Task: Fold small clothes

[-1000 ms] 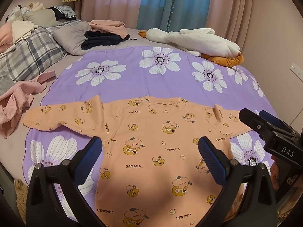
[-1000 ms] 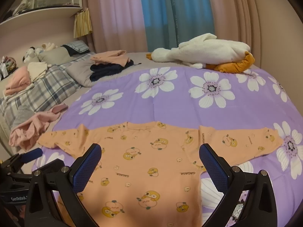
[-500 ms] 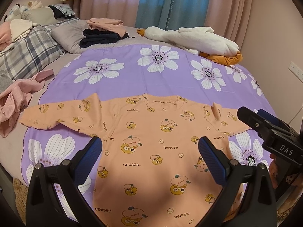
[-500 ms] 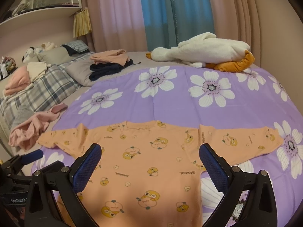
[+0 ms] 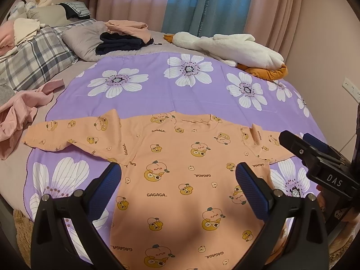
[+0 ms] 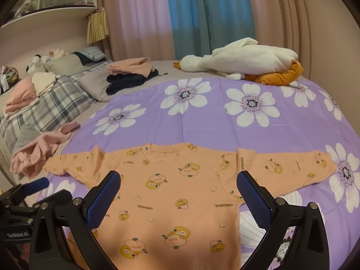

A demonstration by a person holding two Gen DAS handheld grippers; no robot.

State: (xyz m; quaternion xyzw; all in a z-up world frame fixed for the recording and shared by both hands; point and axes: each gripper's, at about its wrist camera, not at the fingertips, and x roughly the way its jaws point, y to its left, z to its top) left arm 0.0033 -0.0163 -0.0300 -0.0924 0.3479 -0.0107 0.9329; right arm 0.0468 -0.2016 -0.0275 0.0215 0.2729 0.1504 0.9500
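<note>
An orange long-sleeved child's shirt [image 5: 180, 175] with duck prints lies flat on a purple flowered sheet [image 5: 157, 94], sleeves spread left and right. It also shows in the right wrist view [image 6: 175, 193]. My left gripper [image 5: 178, 184] hovers open and empty above the shirt's lower body. My right gripper [image 6: 178, 193] is open and empty above the shirt too. The right gripper's black body shows at the right edge of the left wrist view [image 5: 319, 159], near the right sleeve. The left gripper shows low at the left of the right wrist view [image 6: 24, 193].
A crumpled pink garment [image 5: 18, 114] lies left of the sheet. Folded pink and dark clothes [image 5: 123, 36] sit on a grey pillow at the back. A white plush goose [image 5: 229, 47] lies at the back right. A plaid blanket [image 5: 33, 58] is at the far left.
The left gripper has shifted slightly left and forward over the shirt. The right gripper has barely moved. Both stay open.
</note>
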